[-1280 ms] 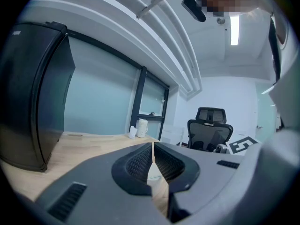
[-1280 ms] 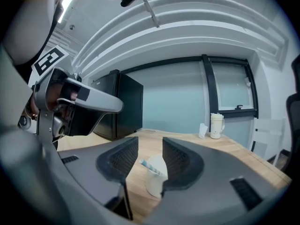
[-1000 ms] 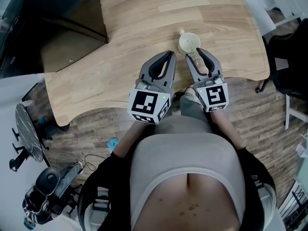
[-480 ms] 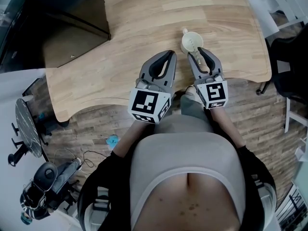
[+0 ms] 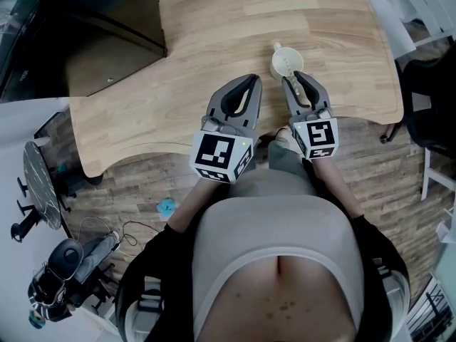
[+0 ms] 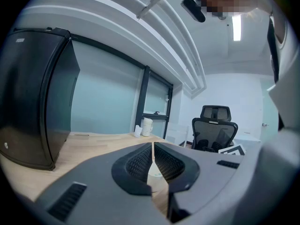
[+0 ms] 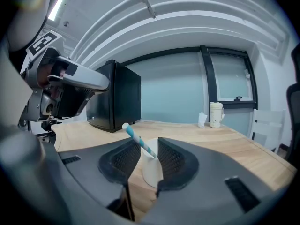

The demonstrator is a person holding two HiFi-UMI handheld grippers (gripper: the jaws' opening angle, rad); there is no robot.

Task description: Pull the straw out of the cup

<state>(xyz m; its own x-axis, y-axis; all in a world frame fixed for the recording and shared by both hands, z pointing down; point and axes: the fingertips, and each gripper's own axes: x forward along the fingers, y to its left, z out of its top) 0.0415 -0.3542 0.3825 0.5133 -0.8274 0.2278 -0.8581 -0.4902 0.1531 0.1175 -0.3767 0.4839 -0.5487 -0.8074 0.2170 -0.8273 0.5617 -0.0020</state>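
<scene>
Blue-and-white striped straw (image 7: pixel 138 140) slants from the white paper cup (image 7: pixel 151 171). The right gripper (image 7: pixel 149 150) jaws have just been closing and frame it, still released. The left gripper (image 6: pixel 153 146) jaws are clenched, empty. Next, likely: pinch the straw and lift it clear.

a teal-and-white diagonally striped straw (image 7: pixel 136 137) stands in the plain white paper cup (image 7: pixel 151 171), and the wooden table (image 5: pixel 214 27) under the cup is pale honey with streaky grain.
</scene>
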